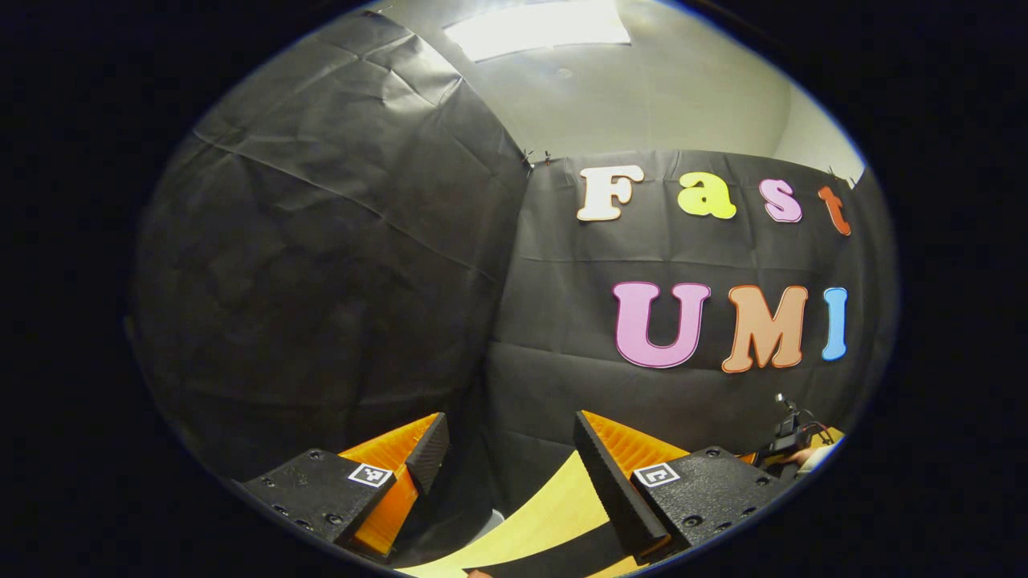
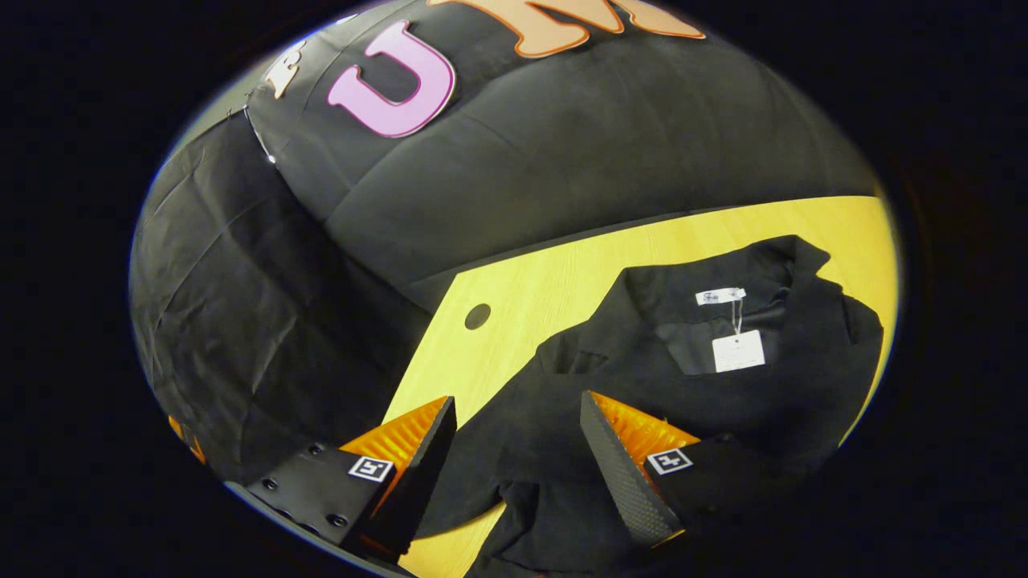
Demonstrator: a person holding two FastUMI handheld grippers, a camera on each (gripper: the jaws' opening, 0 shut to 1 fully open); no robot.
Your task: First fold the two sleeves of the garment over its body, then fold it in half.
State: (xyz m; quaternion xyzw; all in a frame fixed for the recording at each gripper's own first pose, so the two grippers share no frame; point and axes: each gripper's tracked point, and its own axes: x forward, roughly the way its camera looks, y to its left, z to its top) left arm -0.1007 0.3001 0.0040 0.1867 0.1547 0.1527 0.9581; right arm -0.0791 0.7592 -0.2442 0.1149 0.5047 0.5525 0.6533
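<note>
So in the right gripper view, the black garment (image 2: 691,377) is lying spread on the yellow wooden table (image 2: 530,305), collar end pointing toward the far right corner. There's a white neck label (image 2: 720,296) sitting inside the collar and a white hang tag (image 2: 738,352) dangling just below it on a thin string. The right gripper (image 2: 514,445) is hovering over the near part of the shirt with its fingers spread wide apart, nothing between them, just black fabric lying underneath. One sleeve looks like it's trailing off toward the bottom edge between the fingers, but it's all black on black, so I can't really tell how it's folded. A small round hole (image 2: 477,315) is showing in the tabletop near the left corner, well apart from the garment.

In the left gripper view, the left gripper (image 1: 510,449) is pointing up and away at the black cloth wall (image 1: 321,265), also gaping open and gripping nothing. A strip of the table (image 1: 546,514) is peeking out low between its fingers. Up top, a ceiling light panel (image 1: 538,28) is glowing against the pale ceiling. Far off at the lower right, some dark gear (image 1: 791,433) and a bit of a person's hand (image 1: 803,456) are showing, too small to make out.
</note>
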